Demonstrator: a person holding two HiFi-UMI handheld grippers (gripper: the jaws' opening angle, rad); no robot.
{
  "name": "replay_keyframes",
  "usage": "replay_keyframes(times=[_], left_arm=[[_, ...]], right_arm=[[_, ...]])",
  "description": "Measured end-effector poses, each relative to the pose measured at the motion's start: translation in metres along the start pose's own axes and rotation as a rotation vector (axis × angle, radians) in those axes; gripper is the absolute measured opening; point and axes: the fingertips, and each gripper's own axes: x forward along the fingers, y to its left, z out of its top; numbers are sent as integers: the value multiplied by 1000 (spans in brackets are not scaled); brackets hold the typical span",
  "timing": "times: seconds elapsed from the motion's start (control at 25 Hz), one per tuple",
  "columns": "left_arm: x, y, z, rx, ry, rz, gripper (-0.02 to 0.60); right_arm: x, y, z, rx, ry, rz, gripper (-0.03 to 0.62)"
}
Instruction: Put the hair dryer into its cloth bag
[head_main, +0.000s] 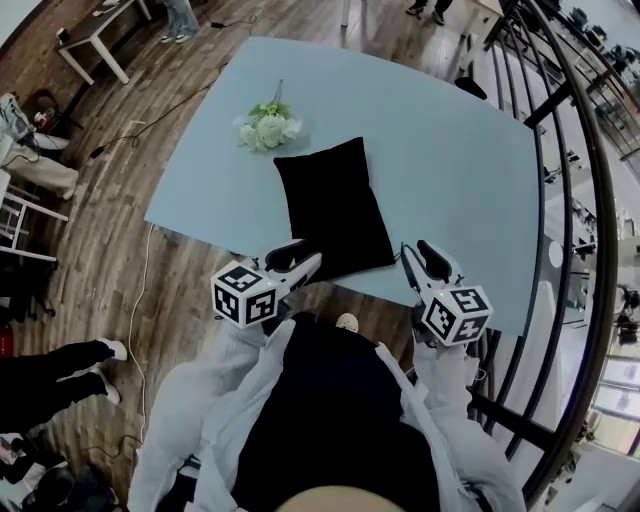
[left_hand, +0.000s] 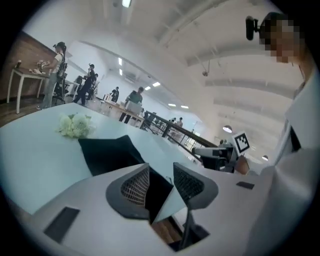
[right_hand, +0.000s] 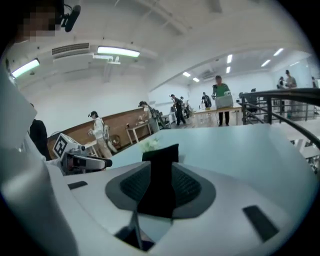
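Hovering by cloth bag (head_main: 332, 210): left gripper (head_main: 311, 257), right gripper (head_main: 414, 250), jaws apart, empty

You have one black cloth bag (head_main: 333, 210) and one bunch of white flowers (head_main: 267, 128) in front of you, both on one pale blue tabletop (head_main: 450, 150). You hold two grippers: one left gripper (head_main: 316, 258), one right gripper (head_main: 416, 250).

A black cloth bag (head_main: 333, 210) lies flat on the pale blue table (head_main: 450, 170), white flowers (head_main: 267, 128) just beyond it (the left gripper (head_main: 312, 260) and right gripper (head_main: 414, 250) hover by the table's near edge).
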Motion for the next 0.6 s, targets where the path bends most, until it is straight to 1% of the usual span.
replay_keyframes(times=[0.04, 0.12, 0.2, 0.28, 0.32, 0.4, 0.52, 0.6], left_arm=[[2, -3, 17, -8, -48, -12, 161], [5, -10, 49, 1, -137, -27, 127], [9, -17, 75, 60, -200, -19, 78], [13, -23, 90, 142, -236, 10, 49], [14, -26, 95, 180, -248, 27, 34], [15, -32, 99, 237, -264, 57, 23], [15, -37, 98, 291, -260, 90, 17], [14, -36, 93, 309, -245, 102, 17]], right_arm=[[-2, -1, 11, 14, -47, -22, 121], [-6, -4, 30, 29, -128, -82, 51], [-12, -6, 44, 18, -192, -145, 9], [-18, -7, 51, -9, -225, -189, 9], [-21, -6, 52, -20, -231, -200, 8], [-26, -3, 53, -32, -237, -206, 8], [-35, -3, 49, -18, -234, -212, 8], [-40, -6, 43, 10, -231, -222, 8]])
